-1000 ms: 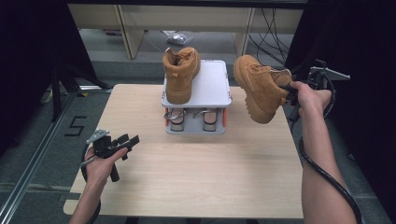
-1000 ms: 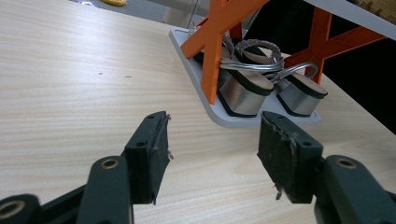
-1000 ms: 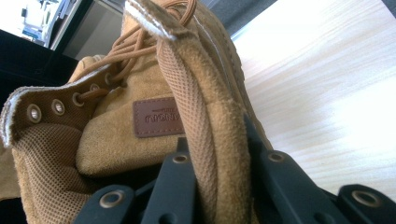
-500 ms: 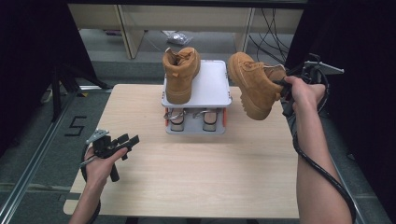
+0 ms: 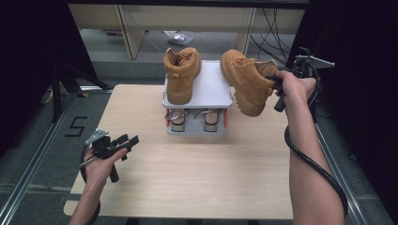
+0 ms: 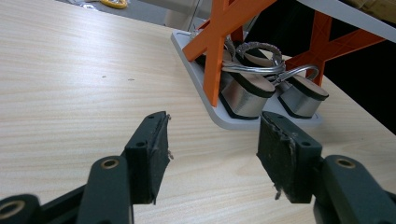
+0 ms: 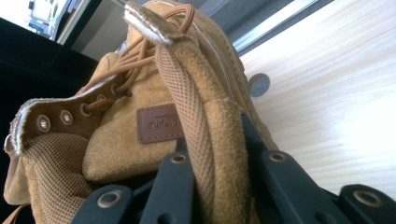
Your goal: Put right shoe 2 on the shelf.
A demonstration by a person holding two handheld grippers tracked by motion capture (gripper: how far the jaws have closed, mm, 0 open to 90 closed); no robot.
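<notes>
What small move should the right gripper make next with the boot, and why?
Probably carry the held boot a little further left over the rack and level it. The right gripper is clamped on its collar, and it hangs tilted in the air at the rack's right edge. The other boot stands on the left half, and the right half looks free.

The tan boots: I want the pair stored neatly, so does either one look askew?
Yes. One tan boot stands upright on the rack's top shelf. The other boot hangs tilted, off the shelf's right edge, the right gripper clamped on its collar.
</notes>
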